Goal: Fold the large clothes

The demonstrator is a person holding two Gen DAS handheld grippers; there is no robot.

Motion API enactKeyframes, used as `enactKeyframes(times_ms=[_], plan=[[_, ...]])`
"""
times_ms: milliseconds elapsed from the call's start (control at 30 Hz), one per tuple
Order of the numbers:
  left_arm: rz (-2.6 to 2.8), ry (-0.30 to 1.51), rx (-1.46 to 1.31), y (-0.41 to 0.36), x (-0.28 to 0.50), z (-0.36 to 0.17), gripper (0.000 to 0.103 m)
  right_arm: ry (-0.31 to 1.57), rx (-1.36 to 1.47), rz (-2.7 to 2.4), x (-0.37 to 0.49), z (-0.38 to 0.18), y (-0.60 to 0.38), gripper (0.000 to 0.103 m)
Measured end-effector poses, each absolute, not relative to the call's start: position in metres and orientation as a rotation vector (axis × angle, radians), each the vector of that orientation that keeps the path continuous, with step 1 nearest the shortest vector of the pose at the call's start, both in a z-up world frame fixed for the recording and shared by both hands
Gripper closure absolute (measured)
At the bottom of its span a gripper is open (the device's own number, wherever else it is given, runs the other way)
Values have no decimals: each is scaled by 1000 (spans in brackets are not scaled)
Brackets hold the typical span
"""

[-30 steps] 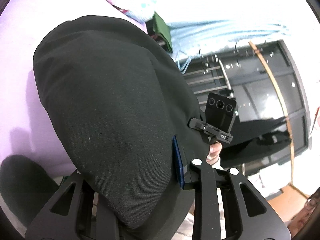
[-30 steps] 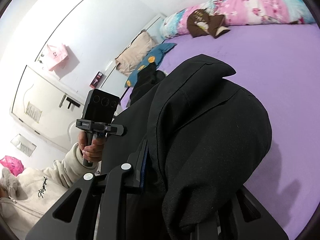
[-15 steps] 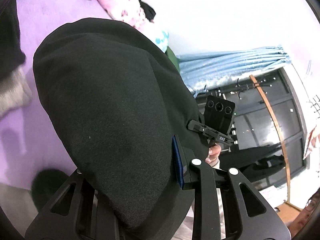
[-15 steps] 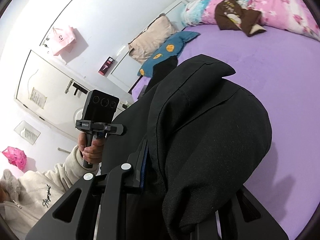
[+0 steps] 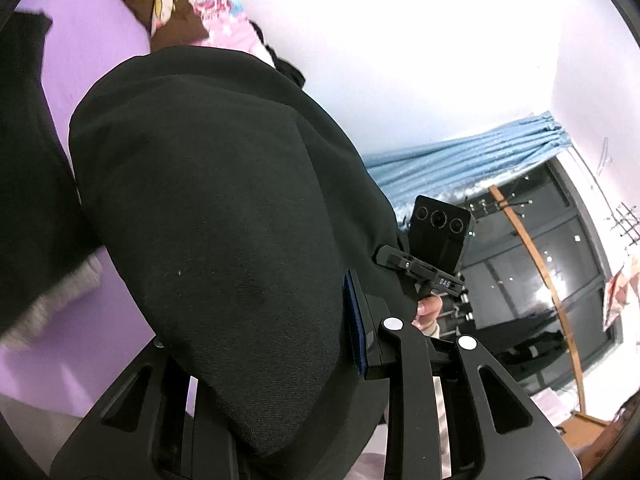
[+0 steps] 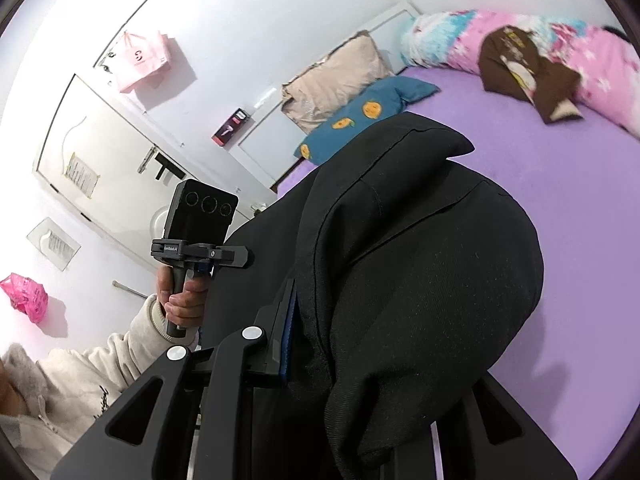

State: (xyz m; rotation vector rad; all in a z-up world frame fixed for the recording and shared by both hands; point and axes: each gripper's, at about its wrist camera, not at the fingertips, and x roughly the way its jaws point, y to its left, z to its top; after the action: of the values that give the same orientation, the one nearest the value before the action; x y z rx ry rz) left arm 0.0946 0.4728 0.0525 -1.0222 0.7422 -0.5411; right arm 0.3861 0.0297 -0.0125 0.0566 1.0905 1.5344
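So both sets of jaws are clenched on the black garment [image 5: 224, 240]: we've got the left gripper [image 5: 280, 368] and the right gripper [image 6: 368, 360] each pinching a bunched edge, fabric draped over the fingers and hiding most of them. We hold it up in the air between the two grippers, above the purple bed [image 6: 560, 208], probably so it hangs straight before we lay it down for a fold. Pink quilt [image 6: 592, 52] and brown shirt [image 6: 520, 64] lie along the bed's far edge, pillows [image 6: 352, 76] at the head corner, so we read the bare middle as the landing spot.
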Motion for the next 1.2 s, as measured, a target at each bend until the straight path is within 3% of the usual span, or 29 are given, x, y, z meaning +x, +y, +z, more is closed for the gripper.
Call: enactKeyframes(times_ms=[467, 667, 867, 1033, 1100, 1200], plan=[[-342, 620, -972, 591, 54, 116, 77, 1031, 16, 1733, 405, 24, 186, 84], [-276, 564, -1023, 644, 35, 108, 77, 1049, 19, 1802, 409, 12, 250, 84], [-198, 573, -1119, 681, 24, 60, 77, 1196, 71, 1796, 425, -60, 301, 84], [-123, 665, -1257, 708, 25, -39, 77, 1404, 132, 1682, 442, -167, 321, 82], [-124, 681, -1306, 710, 26, -76, 72, 1464, 179, 1634, 448, -201, 318, 74], [-127, 662, -1340, 709, 27, -108, 42, 1541, 274, 1597, 453, -238, 313, 66]])
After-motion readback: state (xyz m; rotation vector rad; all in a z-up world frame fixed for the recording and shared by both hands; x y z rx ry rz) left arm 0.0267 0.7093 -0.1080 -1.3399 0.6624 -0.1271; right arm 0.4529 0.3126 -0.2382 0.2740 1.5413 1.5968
